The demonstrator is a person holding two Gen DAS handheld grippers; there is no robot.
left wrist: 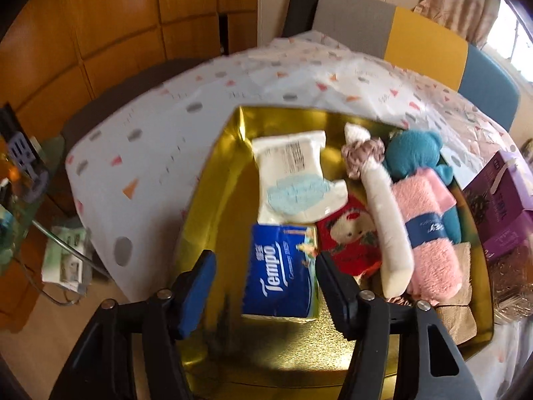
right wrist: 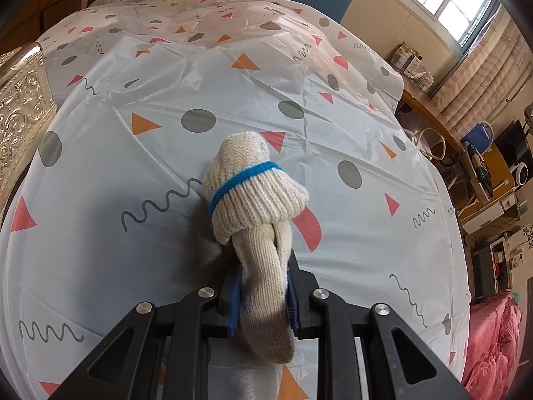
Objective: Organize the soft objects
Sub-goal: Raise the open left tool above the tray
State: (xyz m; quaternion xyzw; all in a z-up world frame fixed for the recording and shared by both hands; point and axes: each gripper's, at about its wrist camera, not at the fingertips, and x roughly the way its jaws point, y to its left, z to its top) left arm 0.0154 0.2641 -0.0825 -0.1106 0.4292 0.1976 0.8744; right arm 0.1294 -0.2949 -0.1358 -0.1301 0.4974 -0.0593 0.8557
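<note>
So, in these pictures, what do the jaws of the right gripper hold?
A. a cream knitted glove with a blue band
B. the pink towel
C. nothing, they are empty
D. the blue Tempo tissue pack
A: in the right wrist view the right gripper has its jaws pressed on the cream knitted glove, whose cuff with the blue band rests on the patterned tablecloth.

a home: wooden cabinets, curtained window, covered dining table.
</note>
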